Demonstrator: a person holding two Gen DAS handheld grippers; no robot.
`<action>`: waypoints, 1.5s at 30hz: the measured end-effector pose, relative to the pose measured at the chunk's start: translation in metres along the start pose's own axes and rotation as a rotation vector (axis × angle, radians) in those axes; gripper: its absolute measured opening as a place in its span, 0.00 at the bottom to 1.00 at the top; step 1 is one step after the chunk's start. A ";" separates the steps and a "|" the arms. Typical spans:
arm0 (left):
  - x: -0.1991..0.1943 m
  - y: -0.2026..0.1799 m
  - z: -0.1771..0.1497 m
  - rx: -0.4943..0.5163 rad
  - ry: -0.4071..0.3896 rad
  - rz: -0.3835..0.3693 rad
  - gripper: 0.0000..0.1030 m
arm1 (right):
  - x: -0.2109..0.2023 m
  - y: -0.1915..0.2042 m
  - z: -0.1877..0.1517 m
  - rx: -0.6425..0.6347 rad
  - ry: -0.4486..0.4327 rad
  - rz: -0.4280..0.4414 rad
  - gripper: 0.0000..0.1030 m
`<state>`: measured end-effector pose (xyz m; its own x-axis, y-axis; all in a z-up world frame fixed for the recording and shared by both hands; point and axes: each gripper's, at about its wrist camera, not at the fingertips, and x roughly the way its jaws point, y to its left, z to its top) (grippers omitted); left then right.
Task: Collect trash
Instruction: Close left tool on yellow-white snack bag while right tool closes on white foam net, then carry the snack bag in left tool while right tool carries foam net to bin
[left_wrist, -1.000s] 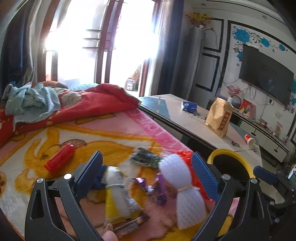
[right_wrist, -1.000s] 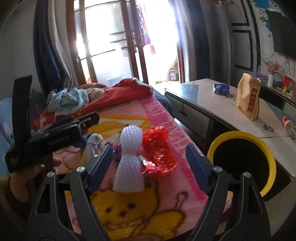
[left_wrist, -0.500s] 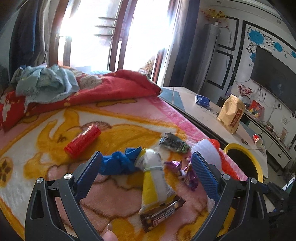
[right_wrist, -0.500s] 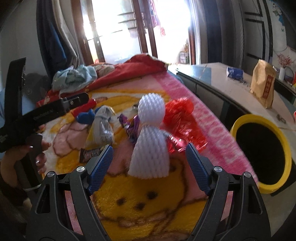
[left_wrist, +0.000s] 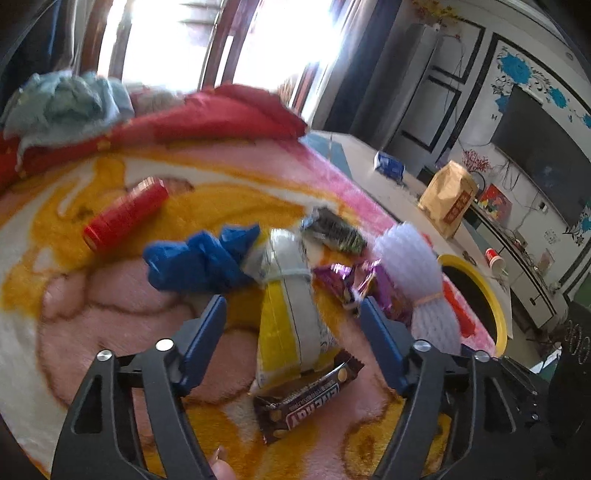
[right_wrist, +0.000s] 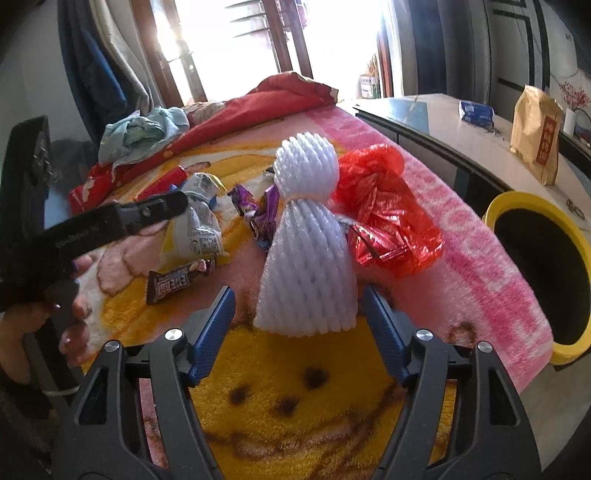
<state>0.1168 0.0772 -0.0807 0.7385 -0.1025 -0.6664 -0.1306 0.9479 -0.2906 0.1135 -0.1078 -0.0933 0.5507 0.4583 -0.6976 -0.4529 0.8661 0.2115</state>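
Note:
Trash lies on a pink and yellow blanket (right_wrist: 295, 391). My left gripper (left_wrist: 291, 330) hovers low over a yellow and white snack bag (left_wrist: 288, 314). Its jaws are closing, the bag lies between them, and there are gaps on both sides. A brown chocolate bar (left_wrist: 310, 398) lies just in front, a crumpled blue glove (left_wrist: 199, 258) to the left. My right gripper (right_wrist: 297, 325) is closing around the base of a white foam net (right_wrist: 306, 251), the pads still apart from it. A red plastic bag (right_wrist: 384, 214) lies behind the net.
A yellow-rimmed black bin (right_wrist: 517, 195) stands off the blanket's right edge, beside a long low table (right_wrist: 461, 144) with a brown paper bag (right_wrist: 537, 133). A red cylinder (left_wrist: 125, 214), purple wrappers (left_wrist: 351, 280) and a dark wrapper (left_wrist: 332, 230) lie nearby. Bedding (right_wrist: 251, 110) is heaped at the back.
Both grippers have sunk towards the blanket and their jaws have narrowed. The snack bag now sits between the left fingers, and the foam net looms larger between the right ones.

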 end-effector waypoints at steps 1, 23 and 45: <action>0.005 0.000 -0.001 -0.005 0.017 0.005 0.65 | 0.002 -0.001 0.000 0.006 0.006 0.004 0.57; -0.015 -0.012 0.009 0.007 -0.032 -0.061 0.31 | -0.030 0.000 0.012 -0.034 -0.069 0.053 0.23; -0.045 -0.061 0.027 0.088 -0.104 -0.155 0.31 | -0.073 -0.041 0.042 -0.003 -0.152 0.014 0.23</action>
<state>0.1095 0.0318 -0.0142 0.8104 -0.2216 -0.5424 0.0445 0.9463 -0.3202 0.1207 -0.1684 -0.0223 0.6441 0.4952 -0.5829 -0.4628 0.8591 0.2185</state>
